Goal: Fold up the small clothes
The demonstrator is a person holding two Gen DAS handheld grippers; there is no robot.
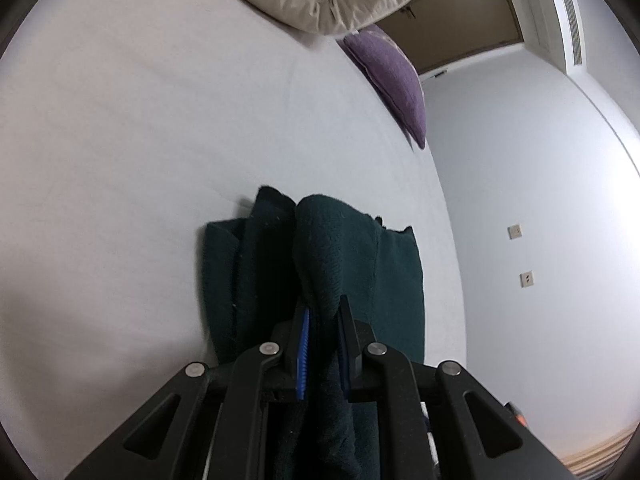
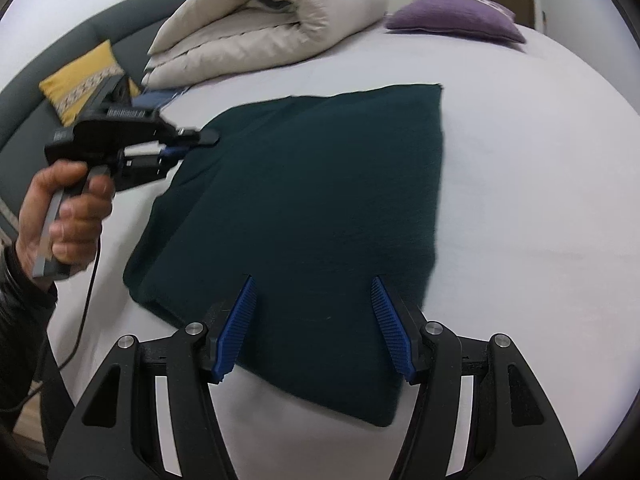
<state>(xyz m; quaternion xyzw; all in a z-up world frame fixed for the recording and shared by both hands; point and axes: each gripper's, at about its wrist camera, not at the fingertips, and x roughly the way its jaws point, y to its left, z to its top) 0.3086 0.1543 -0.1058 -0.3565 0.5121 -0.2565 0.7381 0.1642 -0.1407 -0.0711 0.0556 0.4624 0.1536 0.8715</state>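
Observation:
A dark green knit garment (image 2: pixel 312 200) lies spread flat on the white bed. My left gripper (image 1: pixel 324 312) is shut on a bunched fold of the dark green garment (image 1: pixel 332 248) at its far left corner. It also shows in the right wrist view (image 2: pixel 192 140), held by a hand. My right gripper (image 2: pixel 314 292) is open and empty, hovering over the garment's near edge, with its blue pads (image 2: pixel 240 320) on either side.
A rolled cream duvet (image 2: pixel 272 24) and a purple cushion (image 2: pixel 452 20) lie at the far end of the bed. A yellow cushion (image 2: pixel 80 80) rests on a grey sofa at the left. The bed edge and a wall (image 1: pixel 540 200) are on the right in the left wrist view.

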